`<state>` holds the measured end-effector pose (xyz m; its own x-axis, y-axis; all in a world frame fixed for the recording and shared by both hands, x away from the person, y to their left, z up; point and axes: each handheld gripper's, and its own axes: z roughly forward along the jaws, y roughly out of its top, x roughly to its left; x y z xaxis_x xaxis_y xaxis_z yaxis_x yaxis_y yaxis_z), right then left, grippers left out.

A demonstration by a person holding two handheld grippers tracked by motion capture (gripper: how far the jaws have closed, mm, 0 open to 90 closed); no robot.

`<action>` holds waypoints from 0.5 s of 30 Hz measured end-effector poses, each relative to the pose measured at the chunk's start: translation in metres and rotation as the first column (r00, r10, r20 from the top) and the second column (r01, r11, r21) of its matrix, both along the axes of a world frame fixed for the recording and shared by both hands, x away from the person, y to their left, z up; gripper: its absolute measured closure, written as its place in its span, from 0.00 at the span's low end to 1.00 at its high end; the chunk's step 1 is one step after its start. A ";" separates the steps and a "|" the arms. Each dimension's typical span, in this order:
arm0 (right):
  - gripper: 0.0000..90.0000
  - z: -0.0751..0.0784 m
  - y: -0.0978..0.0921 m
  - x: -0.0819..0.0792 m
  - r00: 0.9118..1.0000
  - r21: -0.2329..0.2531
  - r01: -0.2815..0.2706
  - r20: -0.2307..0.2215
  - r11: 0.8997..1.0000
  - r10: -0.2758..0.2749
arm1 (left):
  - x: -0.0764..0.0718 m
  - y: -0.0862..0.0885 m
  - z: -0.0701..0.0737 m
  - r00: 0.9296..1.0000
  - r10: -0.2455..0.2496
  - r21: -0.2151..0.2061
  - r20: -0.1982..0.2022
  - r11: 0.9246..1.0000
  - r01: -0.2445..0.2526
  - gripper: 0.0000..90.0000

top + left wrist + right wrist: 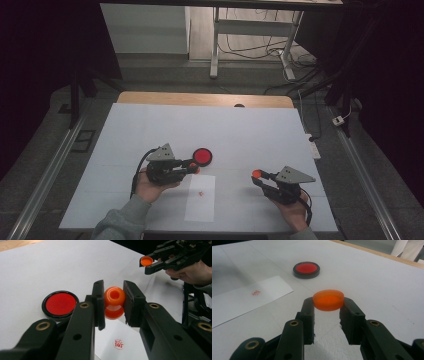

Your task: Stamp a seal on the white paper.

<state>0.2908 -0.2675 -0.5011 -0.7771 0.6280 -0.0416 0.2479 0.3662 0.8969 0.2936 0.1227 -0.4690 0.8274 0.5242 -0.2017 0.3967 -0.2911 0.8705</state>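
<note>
Left gripper view shows the orange stamp (pixel 114 302) sitting between the jaws of the left tool (pixel 114 305), clamped above the paper (pixel 120 335). Right tool (pixel 327 308) pinches the orange cap (pixel 328 300) over the worktop (pixel 374 282).

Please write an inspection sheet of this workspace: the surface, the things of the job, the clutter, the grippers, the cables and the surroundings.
Surface: white table cover, wooden edge at the far side.
Job's things: orange stamp clamped between the left gripper's jaws; orange cap held between the right gripper's jaws; red ink pad in a black case, open on the table; white paper sheet bearing one red stamp mark.
Clutter: nothing seen.
Grippers: left gripper beside the ink pad, above the sheet's far end; right gripper apart, to the right of the sheet.
Cables: black cable trails from the left gripper; loose cables on the floor beyond the table.
Surroundings: dark room, a desk frame behind.
</note>
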 end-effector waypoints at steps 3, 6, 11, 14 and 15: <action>0.72 0.000 0.001 0.000 1.000 0.000 -0.002 -0.001 1.000 0.002 | -0.001 -0.001 0.000 1.000 -0.005 -0.003 -0.001 1.000 0.005 0.80; 0.72 0.000 0.002 0.000 1.000 -0.002 -0.003 -0.001 1.000 0.003 | -0.001 -0.002 0.001 1.000 -0.016 -0.008 -0.002 1.000 0.016 0.80; 0.72 0.000 0.004 0.000 1.000 -0.006 -0.011 0.004 1.000 0.011 | -0.002 -0.004 0.001 1.000 -0.030 -0.003 0.003 1.000 0.030 0.80; 0.72 0.001 0.006 0.001 1.000 -0.002 -0.008 0.002 1.000 0.008 | -0.003 -0.004 0.002 1.000 -0.027 -0.005 0.004 1.000 0.027 0.80; 0.72 0.001 0.008 0.001 1.000 0.003 -0.014 0.005 1.000 0.014 | -0.003 -0.005 0.002 1.000 -0.028 -0.005 0.004 1.000 0.028 0.80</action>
<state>0.2914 -0.2597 -0.5003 -0.7855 0.6173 -0.0437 0.2382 0.3668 0.8993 0.2904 0.1179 -0.4672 0.8424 0.5000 -0.2010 0.3848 -0.2971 0.8739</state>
